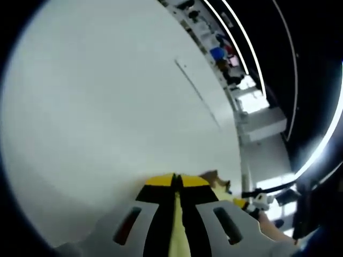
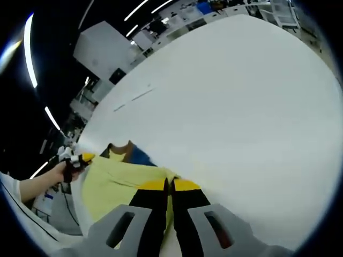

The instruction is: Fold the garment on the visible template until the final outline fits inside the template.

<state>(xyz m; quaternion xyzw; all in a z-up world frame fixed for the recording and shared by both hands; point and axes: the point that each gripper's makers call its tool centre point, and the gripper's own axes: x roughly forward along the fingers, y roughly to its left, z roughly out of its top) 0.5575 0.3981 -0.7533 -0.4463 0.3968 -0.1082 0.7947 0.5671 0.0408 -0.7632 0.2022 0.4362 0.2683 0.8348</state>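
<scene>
A yellow garment (image 2: 118, 184) lies stretched over the white table (image 2: 241, 107), with a blue and tan collar part (image 2: 129, 152) at its far edge. My right gripper (image 2: 169, 185) is shut on the garment's near edge, its yellow-tipped jaws pressed together. My left gripper (image 1: 177, 181) is shut on a strip of the yellow garment (image 1: 177, 235) that runs between its jaws. From the right gripper view the left gripper (image 2: 80, 159) sits at the garment's left corner in a hand. The right gripper (image 1: 247, 203) appears beside the tan collar (image 1: 214, 179). A thin template line (image 2: 134, 98) marks the table farther off.
The white table (image 1: 107, 107) spreads wide ahead of both grippers, with a thin line (image 1: 198, 93) drawn on it. Shelves with coloured items (image 1: 222, 53) and a white block (image 1: 265, 123) stand beyond the table's far edge. Bright ceiling strips glow in the dark background.
</scene>
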